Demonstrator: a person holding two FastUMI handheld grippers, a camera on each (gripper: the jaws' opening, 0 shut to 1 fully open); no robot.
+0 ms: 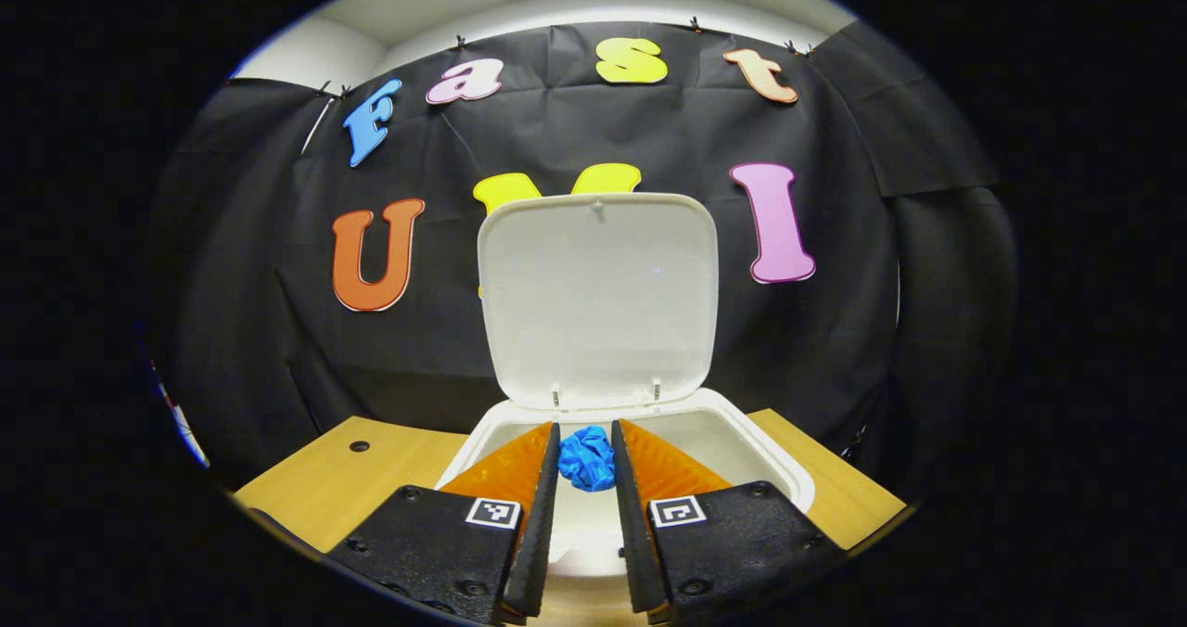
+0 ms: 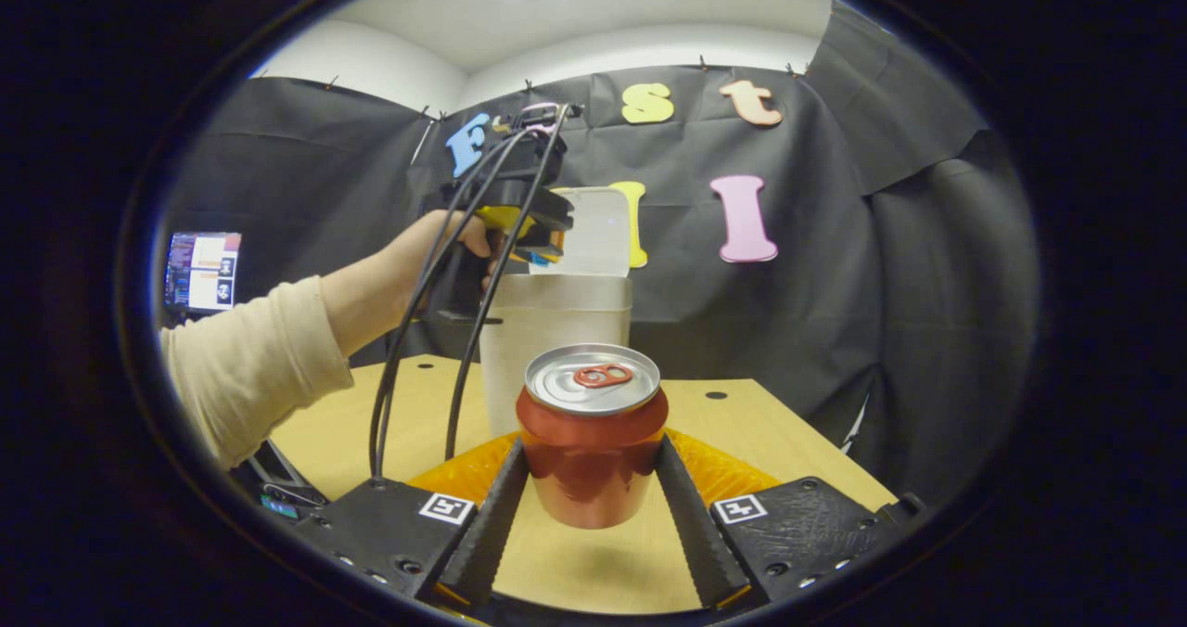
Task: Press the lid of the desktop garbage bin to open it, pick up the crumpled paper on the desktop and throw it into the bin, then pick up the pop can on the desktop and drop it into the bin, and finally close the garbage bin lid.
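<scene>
The white bin (image 1: 788,479) stands open, its lid (image 1: 598,302) upright against the wall. In the left gripper view, my left gripper (image 1: 586,460) is shut on the blue crumpled paper (image 1: 587,458) and holds it over the bin's opening. In the right gripper view, a red pop can (image 2: 592,451) with a silver top sits between the fingers of my right gripper (image 2: 592,483). Both fingers press on its sides, and it seems to hang just above the wooden table (image 2: 742,423). Behind it a hand holds the left gripper (image 2: 542,251) over the bin (image 2: 556,330), whose lid (image 2: 598,228) is up.
The person's sleeve and forearm (image 2: 250,363) reach in from the left, and cables (image 2: 417,349) hang from the left gripper to the table. A lit monitor (image 2: 202,270) stands at far left. The table has small round holes (image 2: 716,394). Black cloth closes off the back.
</scene>
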